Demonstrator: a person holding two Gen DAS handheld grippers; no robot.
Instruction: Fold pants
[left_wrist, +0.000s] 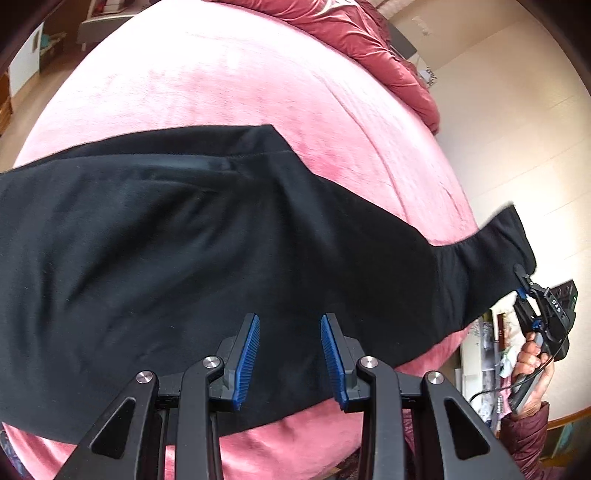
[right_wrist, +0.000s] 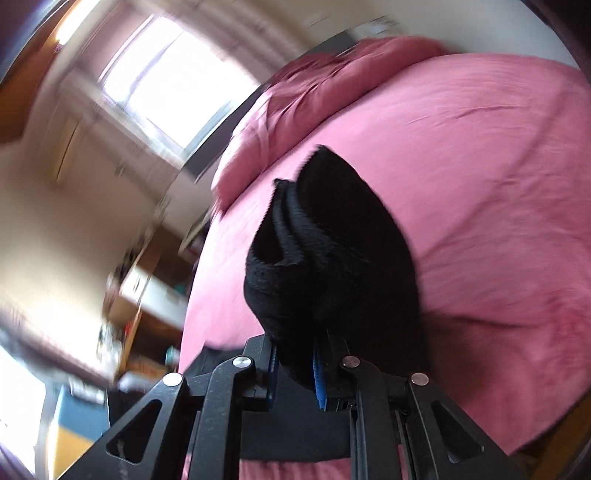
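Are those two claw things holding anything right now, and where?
The right gripper has its jaws clamped on the black pants at one bunched end. The left gripper holds nothing.

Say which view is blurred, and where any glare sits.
Left wrist view: sharp, with fisheye bending the bed; pants read as flat black with little detail. Right wrist view: motion blur, worst on the room at left; the window is blown out white; the pants' end is a dark mass.

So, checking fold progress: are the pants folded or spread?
Mostly spread: the black pants lie across the bed, one end lifted in the right gripper.
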